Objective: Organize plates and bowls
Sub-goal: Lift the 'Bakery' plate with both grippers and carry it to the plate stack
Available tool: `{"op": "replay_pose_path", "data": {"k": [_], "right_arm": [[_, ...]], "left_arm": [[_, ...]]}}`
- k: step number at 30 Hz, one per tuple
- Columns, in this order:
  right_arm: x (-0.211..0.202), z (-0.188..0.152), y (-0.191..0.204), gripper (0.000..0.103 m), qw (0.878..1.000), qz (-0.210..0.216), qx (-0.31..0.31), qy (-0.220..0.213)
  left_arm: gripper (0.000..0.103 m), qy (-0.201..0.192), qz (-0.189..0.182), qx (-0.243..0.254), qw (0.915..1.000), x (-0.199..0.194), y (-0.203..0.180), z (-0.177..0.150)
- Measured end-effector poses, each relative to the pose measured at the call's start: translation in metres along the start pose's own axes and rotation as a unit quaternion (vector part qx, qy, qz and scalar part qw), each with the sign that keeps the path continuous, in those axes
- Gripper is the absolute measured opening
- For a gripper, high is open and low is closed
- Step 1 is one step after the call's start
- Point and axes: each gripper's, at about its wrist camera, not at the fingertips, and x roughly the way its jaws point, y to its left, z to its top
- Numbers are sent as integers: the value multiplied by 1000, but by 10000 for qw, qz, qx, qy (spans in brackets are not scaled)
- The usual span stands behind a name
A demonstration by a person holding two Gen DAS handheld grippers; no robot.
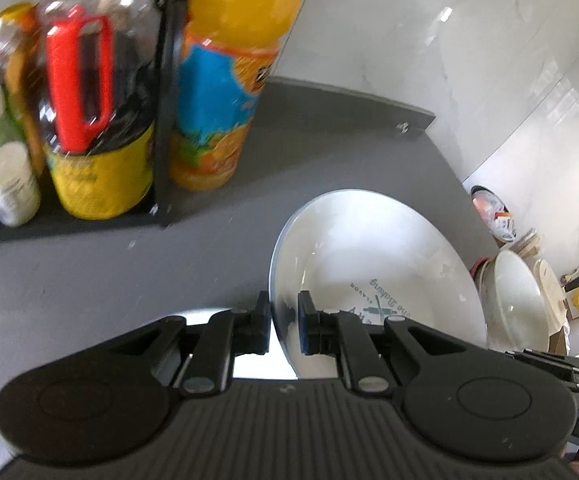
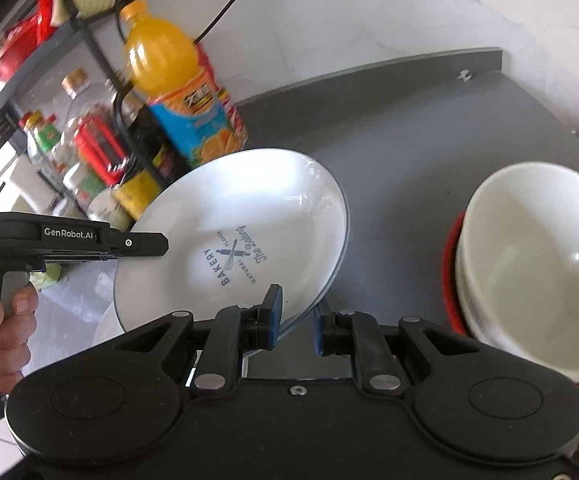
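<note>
the white plate (image 2: 233,236) with the bakery print is held tilted above the grey counter (image 2: 401,132), gripped on opposite edges. the left gripper (image 1: 283,328) has its fingers closed narrowly on the plate's rim, and the right gripper (image 2: 294,322) straddles the near edge, one pad touching the rim, the other just off it. a stack of white bowls (image 2: 529,276) sits to the right on the counter, apart from the plate. an orange juice bottle (image 2: 177,84) stands behind, beside a black rack (image 1: 165,92) of bottles.
</note>
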Motion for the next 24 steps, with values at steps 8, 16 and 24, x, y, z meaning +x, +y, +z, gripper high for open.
{"op": "replay_pose_path", "data": {"k": [8,16,24], "right_arm": [[3,-25,19,15,9994,37,-267,215],[8,-41,35,16,9977,69,-558,379],[12,-42,45,16,9946,134,-864,557]], "left_arm": [[11,277,39,-100,9996,-7,24,-32],[12,383,175,-305,9986,-11,42,-53],[12,460,308,-522,9971,-18,53,-68]]}}
